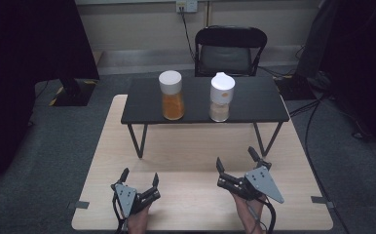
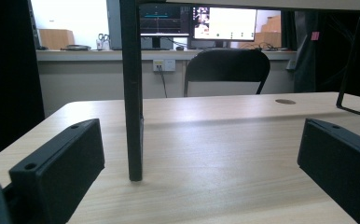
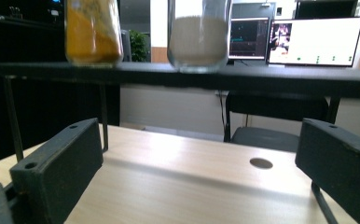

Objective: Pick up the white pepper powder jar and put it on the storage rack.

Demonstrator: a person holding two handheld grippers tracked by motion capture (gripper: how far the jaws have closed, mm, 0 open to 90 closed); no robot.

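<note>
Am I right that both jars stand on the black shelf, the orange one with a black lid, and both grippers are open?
Not quite. The orange jar has a white lid, as the high view shows. The rest holds: it and the white jar stand on the black shelf, and the left gripper and right gripper are both open.

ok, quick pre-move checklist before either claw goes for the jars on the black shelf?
1. Left claw open, nothing held: ok.
2. Right claw open, nothing held: ok.
3. Orange jar upright on the black shelf, white lid on: ok.
4. White jar upright on the shelf, spouted lid on: ok.
5. The two jars stand apart, leaving room for a jaw between them: ok.
6. Lids screwed tight: cannot tell.
</note>
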